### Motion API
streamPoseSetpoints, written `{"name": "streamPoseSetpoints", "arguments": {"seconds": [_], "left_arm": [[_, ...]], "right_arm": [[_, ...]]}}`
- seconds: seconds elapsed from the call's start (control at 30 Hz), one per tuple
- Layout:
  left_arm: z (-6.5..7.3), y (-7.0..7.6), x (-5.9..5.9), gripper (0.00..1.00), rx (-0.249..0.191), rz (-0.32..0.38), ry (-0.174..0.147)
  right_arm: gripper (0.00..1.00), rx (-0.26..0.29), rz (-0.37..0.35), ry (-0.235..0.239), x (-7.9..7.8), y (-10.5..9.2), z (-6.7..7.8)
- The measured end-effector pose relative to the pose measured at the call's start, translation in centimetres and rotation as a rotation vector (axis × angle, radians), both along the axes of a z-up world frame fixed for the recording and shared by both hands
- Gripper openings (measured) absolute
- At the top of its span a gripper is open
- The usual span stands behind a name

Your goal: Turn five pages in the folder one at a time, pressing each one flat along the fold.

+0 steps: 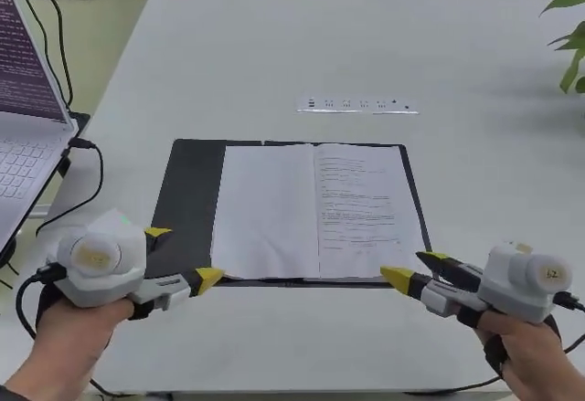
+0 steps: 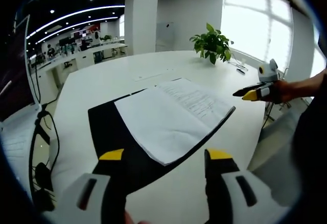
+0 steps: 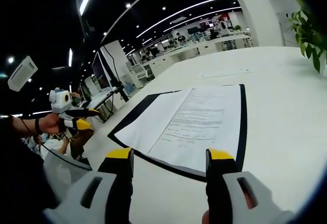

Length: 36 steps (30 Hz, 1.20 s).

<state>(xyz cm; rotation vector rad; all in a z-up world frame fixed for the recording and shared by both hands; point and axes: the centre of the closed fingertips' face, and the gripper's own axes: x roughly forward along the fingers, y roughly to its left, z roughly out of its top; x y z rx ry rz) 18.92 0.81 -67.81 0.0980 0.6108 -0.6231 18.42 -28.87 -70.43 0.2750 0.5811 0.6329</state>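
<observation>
We hold both grippers just short of the folder (image 1: 192, 209), which lies open on the table (image 1: 320, 45) with its fold running away from us. The left gripper (image 1: 183, 255) and right gripper (image 1: 413, 269) have their jaws wide and empty. The printed page (image 1: 361, 205) lies nearest the right one.

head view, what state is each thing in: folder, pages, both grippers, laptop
folder: open, lying flat on the table
left page: blank side up
right page: printed side up
left gripper: open, empty, by the folder's near left corner
right gripper: open, empty, by the folder's near right corner
laptop: lid open, screen lit
</observation>
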Motion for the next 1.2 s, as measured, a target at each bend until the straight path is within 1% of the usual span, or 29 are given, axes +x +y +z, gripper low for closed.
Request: {"name": "streamPoseSetpoints", "arguments": {"seconds": [0.07, 0.17, 0.23, 0.3, 0.47, 0.53, 0.63, 0.73, 0.9, 1.03, 1.2], "left_arm": [[0.1, 0.3, -0.3, 0.63, -0.006, 0.01, 0.001], [-0.1, 0.5, -0.8, 0.66, -0.007, 0.018, 0.009], [0.0, 0.5, -1.2, 0.68, -0.018, 0.023, 0.014], [0.0, 0.6, -1.5, 0.7, -0.027, 0.028, 0.015], [-0.4, 0.5, -2.0, 0.72, -0.024, 0.031, 0.032], [-0.5, 0.3, -2.1, 0.72, -0.022, 0.026, 0.037], [-0.6, -0.2, -2.0, 0.72, -0.019, 0.017, 0.039], [-0.5, -0.6, -1.5, 0.72, -0.049, 0.031, 0.041], [-0.1, -1.7, -1.2, 0.71, -0.051, 0.018, 0.035], [-0.1, -2.3, -1.0, 0.71, -0.052, 0.006, 0.034], [-0.2, -3.6, -0.7, 0.7, -0.052, -0.013, 0.04]], "right_arm": [[0.58, -0.002, -0.004, -0.004, -0.3, -0.1, 0.1], [0.6, -0.02, 0.003, 0.0, -0.9, -0.4, 0.0], [0.62, -0.024, -0.001, 0.003, -1.2, -0.7, 0.1], [0.64, -0.023, -0.01, -0.003, -1.3, -1.1, 0.4], [0.68, -0.055, -0.001, -0.013, -1.5, -1.9, 1.0], [0.68, -0.054, -0.007, -0.02, -1.4, -2.3, 1.3], [0.68, -0.049, -0.018, -0.029, -1.3, -2.6, 1.7], [0.68, -0.046, -0.031, -0.032, -1.2, -3.0, 1.7], [0.68, -0.047, -0.036, -0.027, -1.6, -3.4, 1.6], [0.68, -0.044, -0.048, -0.024, -2.0, -3.8, 1.6], [0.68, -0.04, -0.058, -0.02, -2.7, -4.2, 1.5]]}}
